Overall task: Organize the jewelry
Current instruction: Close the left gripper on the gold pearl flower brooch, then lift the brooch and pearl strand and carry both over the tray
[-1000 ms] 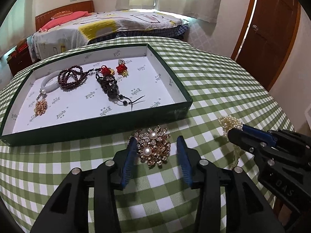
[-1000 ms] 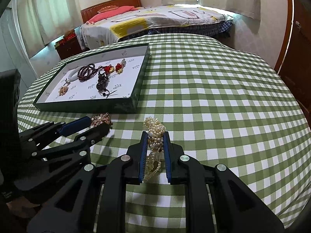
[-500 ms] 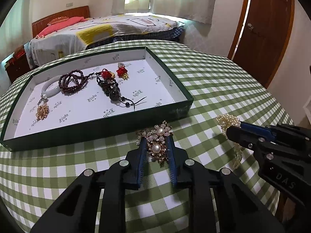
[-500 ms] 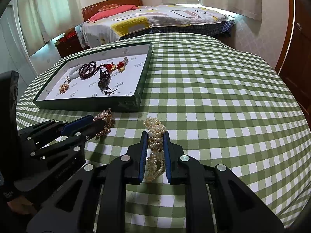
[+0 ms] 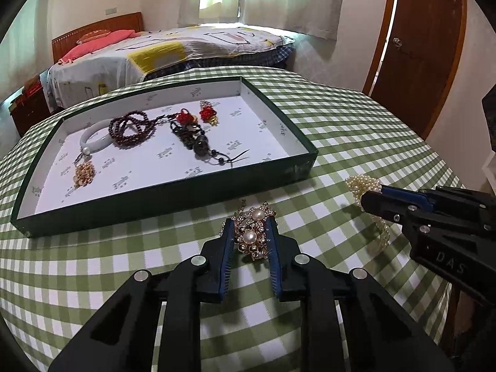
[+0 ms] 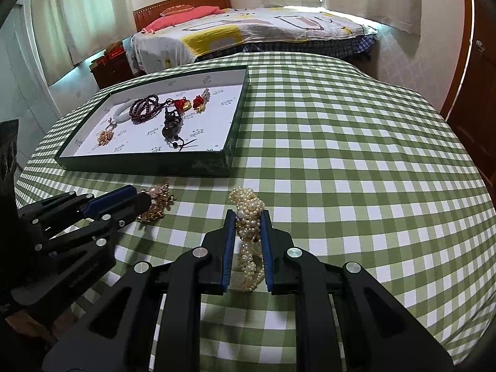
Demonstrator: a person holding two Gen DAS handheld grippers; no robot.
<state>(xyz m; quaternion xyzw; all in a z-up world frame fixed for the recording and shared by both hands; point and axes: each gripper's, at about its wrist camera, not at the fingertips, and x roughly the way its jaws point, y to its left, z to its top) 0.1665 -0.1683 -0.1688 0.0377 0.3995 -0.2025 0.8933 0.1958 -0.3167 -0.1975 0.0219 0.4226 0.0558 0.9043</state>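
Observation:
A gold brooch with pearls (image 5: 252, 237) lies on the green checked tablecloth just in front of the tray, and my left gripper (image 5: 250, 226) is shut on it, blue pads pressing both sides. To its right, my right gripper (image 6: 248, 218) is shut on a pearl bracelet (image 6: 246, 200), which hangs partly between the fingers. In the left wrist view the right gripper (image 5: 370, 200) enters from the right with the pearl bracelet (image 5: 359, 184) at its tip. The right wrist view shows the left gripper (image 6: 138, 200) and the brooch (image 6: 159, 200) at the left.
The dark green tray (image 5: 173, 192) with a white lining holds a white bangle (image 5: 93, 139), dark red beads (image 5: 133, 127), a dark bead pendant (image 5: 198, 144), red knot charms (image 5: 206, 113) and a small gold piece (image 5: 83, 172). A bed and a wooden door stand beyond the round table.
My left gripper's jaws went from wide apart around the brooch to closed on it. The right gripper kept its grip on the pearl bracelet and stayed in place.

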